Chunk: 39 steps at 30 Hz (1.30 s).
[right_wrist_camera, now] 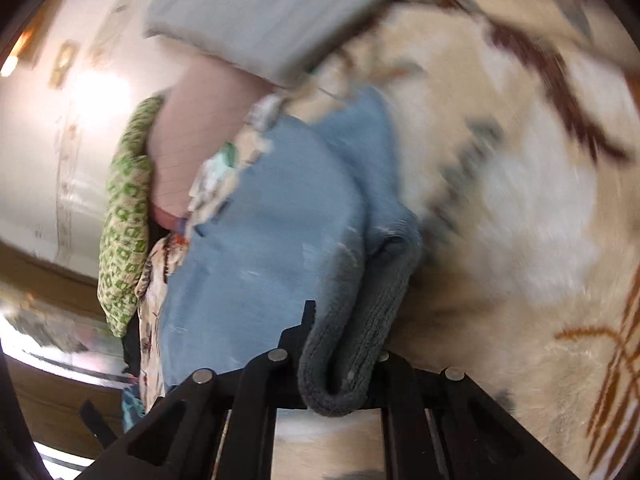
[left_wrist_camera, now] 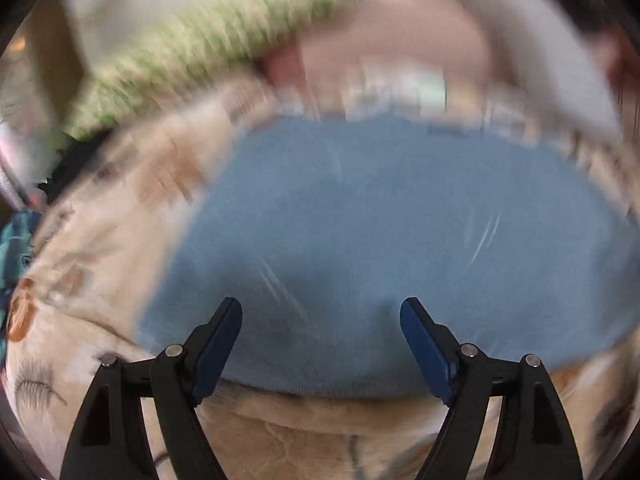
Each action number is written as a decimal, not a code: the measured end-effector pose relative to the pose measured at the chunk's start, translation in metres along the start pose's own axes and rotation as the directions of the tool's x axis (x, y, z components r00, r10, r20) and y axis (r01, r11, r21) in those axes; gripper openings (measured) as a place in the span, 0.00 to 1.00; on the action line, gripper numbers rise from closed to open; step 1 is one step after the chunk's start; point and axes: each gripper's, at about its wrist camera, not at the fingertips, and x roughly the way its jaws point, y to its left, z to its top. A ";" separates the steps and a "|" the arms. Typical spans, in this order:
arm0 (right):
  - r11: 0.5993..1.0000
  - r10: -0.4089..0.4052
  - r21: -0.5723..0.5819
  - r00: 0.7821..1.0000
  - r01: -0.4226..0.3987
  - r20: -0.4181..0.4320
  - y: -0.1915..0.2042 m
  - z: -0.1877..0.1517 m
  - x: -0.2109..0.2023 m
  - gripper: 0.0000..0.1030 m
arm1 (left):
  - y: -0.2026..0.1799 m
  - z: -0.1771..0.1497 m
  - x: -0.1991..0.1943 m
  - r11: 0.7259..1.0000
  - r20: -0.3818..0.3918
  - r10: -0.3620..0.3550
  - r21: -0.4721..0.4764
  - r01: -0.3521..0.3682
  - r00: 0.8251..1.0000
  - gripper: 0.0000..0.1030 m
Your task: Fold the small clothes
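Observation:
A light blue knit garment (left_wrist_camera: 392, 232) lies spread on a cream patterned blanket (left_wrist_camera: 92, 280). My left gripper (left_wrist_camera: 321, 320) is open and empty, its blue-padded fingers hovering just above the garment's near edge. In the right wrist view my right gripper (right_wrist_camera: 344, 344) is shut on a grey ribbed cuff or hem (right_wrist_camera: 348, 344) of the blue garment (right_wrist_camera: 272, 216), which hangs lifted and folded over. Both views are motion-blurred.
A green-and-cream patterned cushion (left_wrist_camera: 224, 36) lies behind the garment; it also shows in the right wrist view (right_wrist_camera: 126, 216). A pink pillow (left_wrist_camera: 396, 28) and a grey pillow (right_wrist_camera: 272, 8) lie beyond. The blanket (right_wrist_camera: 520, 200) spreads to the right.

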 end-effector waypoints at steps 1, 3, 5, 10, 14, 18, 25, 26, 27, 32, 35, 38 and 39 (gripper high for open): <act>0.999 0.008 -0.048 1.000 -0.007 0.017 0.021 0.001 -0.005 0.10 | 0.004 -0.004 0.000 1.000 0.082 -0.011 -0.002 0.011 0.997 0.84; 0.992 0.035 -0.124 0.999 -0.029 0.041 0.064 0.001 -0.011 0.10 | 0.016 0.001 -0.007 0.995 0.052 -0.083 -0.043 0.085 0.995 0.80; 0.975 0.068 -0.217 0.996 -0.055 0.054 0.115 -0.006 -0.012 0.10 | 0.051 0.007 -0.024 0.961 0.068 -0.185 -0.196 0.195 0.980 0.73; 0.881 0.156 -0.451 0.988 -0.143 -0.009 0.247 -0.064 0.020 0.10 | 0.156 -0.017 -0.083 0.850 0.230 -0.148 -0.468 0.243 0.962 0.73; 0.813 0.132 -0.552 0.982 -0.186 -0.137 0.309 -0.132 0.090 0.10 | 0.222 -0.055 -0.103 0.758 0.249 -0.074 -0.615 0.216 0.966 0.73; 0.836 -0.008 -0.521 0.945 -0.174 -0.328 0.307 -0.190 0.196 0.19 | 0.251 -0.087 -0.099 0.723 0.199 -0.014 -0.675 0.147 0.980 0.73; 0.815 0.128 -0.489 0.921 -0.309 -0.369 0.319 -0.199 0.170 0.84 | 0.242 -0.087 -0.112 0.751 0.230 -0.020 -0.639 0.167 0.973 0.73; 0.797 0.152 -0.505 0.919 -0.331 -0.363 0.318 -0.195 0.155 0.84 | 0.235 -0.082 -0.120 0.763 0.250 -0.021 -0.622 0.177 0.968 0.73; 0.794 0.182 -0.505 0.924 -0.339 -0.336 0.311 -0.190 0.138 0.84 | 0.229 -0.075 -0.126 0.776 0.273 -0.030 -0.600 0.195 0.962 0.73; 0.889 0.200 -0.348 0.937 -0.297 -0.287 0.227 -0.145 0.116 0.85 | 0.181 -0.024 -0.142 0.842 0.380 -0.093 -0.463 0.276 0.920 0.74; 0.931 0.286 -0.100 0.873 -0.351 -0.396 0.165 -0.132 0.141 0.84 | 0.138 0.004 -0.117 0.910 0.364 -0.075 -0.355 0.213 0.928 0.81; 0.919 0.289 -0.145 0.877 -0.366 -0.384 0.173 -0.112 0.120 0.84 | 0.108 0.016 -0.034 0.958 0.084 0.120 -0.271 -0.093 0.989 0.81; 0.908 0.302 -0.173 0.881 -0.383 -0.365 0.179 -0.099 0.109 0.84 | 0.106 0.012 -0.013 0.959 0.003 0.108 -0.265 -0.104 0.994 0.80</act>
